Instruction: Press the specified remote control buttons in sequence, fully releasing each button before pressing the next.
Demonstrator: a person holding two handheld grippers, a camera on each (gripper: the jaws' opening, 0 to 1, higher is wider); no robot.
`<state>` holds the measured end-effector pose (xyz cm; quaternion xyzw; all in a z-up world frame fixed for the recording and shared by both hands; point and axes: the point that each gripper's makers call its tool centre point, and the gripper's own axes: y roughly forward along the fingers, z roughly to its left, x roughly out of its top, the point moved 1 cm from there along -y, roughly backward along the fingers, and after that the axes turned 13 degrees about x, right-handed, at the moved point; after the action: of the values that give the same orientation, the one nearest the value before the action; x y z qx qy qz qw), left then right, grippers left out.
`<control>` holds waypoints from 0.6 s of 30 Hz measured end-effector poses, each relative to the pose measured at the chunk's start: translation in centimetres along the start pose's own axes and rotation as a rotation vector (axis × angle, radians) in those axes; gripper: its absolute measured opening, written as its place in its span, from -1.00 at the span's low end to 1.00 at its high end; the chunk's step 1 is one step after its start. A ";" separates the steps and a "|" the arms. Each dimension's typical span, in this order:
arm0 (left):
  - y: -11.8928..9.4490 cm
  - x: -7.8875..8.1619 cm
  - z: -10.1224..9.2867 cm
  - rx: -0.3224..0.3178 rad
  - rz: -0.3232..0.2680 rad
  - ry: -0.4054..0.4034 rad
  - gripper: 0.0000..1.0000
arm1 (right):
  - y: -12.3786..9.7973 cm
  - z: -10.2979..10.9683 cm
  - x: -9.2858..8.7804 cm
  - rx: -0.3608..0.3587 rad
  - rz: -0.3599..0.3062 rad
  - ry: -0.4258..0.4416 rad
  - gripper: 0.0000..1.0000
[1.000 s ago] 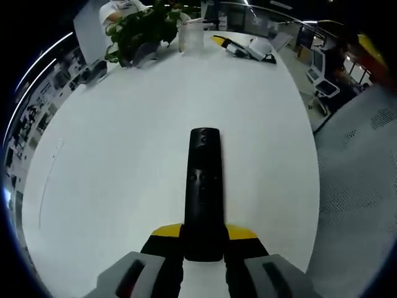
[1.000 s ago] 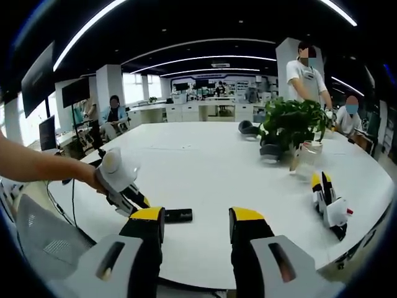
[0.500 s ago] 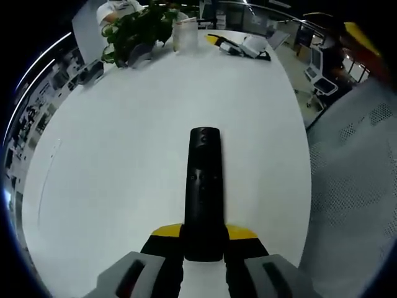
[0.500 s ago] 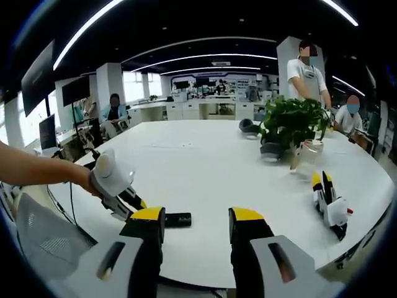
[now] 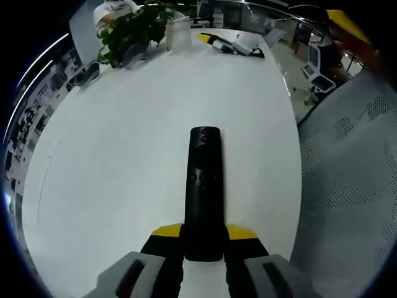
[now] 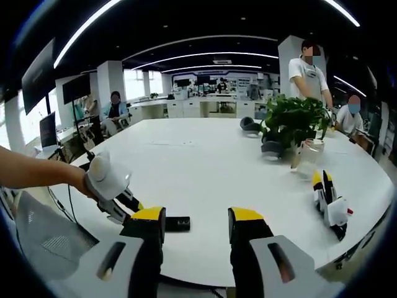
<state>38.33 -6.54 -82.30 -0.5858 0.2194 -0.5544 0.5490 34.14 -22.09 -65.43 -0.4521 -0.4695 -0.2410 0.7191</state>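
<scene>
Between the yellow-tipped jaws of the left gripper [image 5: 203, 239] sits the near end of a black remote [image 5: 204, 186], clamped tight on both sides. Its long body runs straight away from the tool over the white table [image 5: 124, 155], buttons facing up. I cannot tell whether it rests on the table top or is held just above it.

Seen from the right gripper view, the remote [image 6: 177, 223] shows as a dark end sticking out past the left gripper [image 6: 124, 200], which comes in from the left with a person's hand [image 6: 77, 180] and bare forearm behind it. The right gripper [image 6: 197, 223] hangs near the table edge with its jaws apart and nothing between them; the remote's end lies just beyond and beside its left jaw, not touching it as far as I can see.

Farther along the table stand a potted plant [image 6: 291, 124] and a clear glass jar [image 6: 305, 158], and a spare gripper [image 6: 329, 208] lies well off to the right. A grey mesh chair [image 5: 347, 186] stands beside the table in the left gripper view. People stand and sit beyond the far side.
</scene>
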 end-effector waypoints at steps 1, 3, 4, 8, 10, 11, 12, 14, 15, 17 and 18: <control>0.0 0.0 -0.2 -0.001 0.002 0.005 -0.52 | 0.0 0.0 -0.1 0.000 0.004 -0.001 -0.17; -0.1 0.0 -0.4 -0.002 0.004 0.010 -0.52 | 0.0 0.1 -0.1 0.003 0.003 -0.002 -0.17; -0.1 -0.1 -0.4 -0.002 0.006 0.010 -0.52 | 0.0 0.1 0.0 0.003 0.002 -0.002 -0.17; -0.2 -0.1 -0.6 -0.004 0.004 0.007 -0.52 | 0.0 0.1 -0.1 0.006 0.003 -0.003 -0.17; -0.3 -0.2 -0.8 -0.005 0.002 0.007 -0.52 | 0.0 0.2 0.0 0.009 0.002 -0.005 -0.17; -0.3 -0.2 -1.0 -0.004 0.002 0.007 -0.52 | 0.0 0.2 0.0 0.010 0.001 -0.005 -0.17; -0.3 -0.2 -1.1 -0.004 0.002 0.006 -0.52 | 0.0 0.2 0.0 0.012 0.000 -0.006 -0.17; -0.4 -0.3 -1.3 -0.004 0.001 0.005 -0.52 | 0.0 0.3 0.0 0.015 0.001 -0.005 -0.17; -0.5 -0.3 -1.4 -0.003 0.000 0.004 -0.52 | 0.0 0.3 -0.1 0.016 0.002 -0.005 -0.17; -0.5 -0.3 -1.6 -0.004 -0.001 0.003 -0.52 | 0.0 0.4 -0.1 0.020 0.000 -0.005 -0.17; -0.6 -0.4 -1.8 -0.005 -0.003 0.003 -0.52 | 0.0 0.4 -0.1 0.021 0.000 -0.005 -0.17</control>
<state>36.45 -6.75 -82.33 -0.5864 0.2208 -0.5556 0.5466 33.96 -21.75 -65.43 -0.4450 -0.4739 -0.2351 0.7226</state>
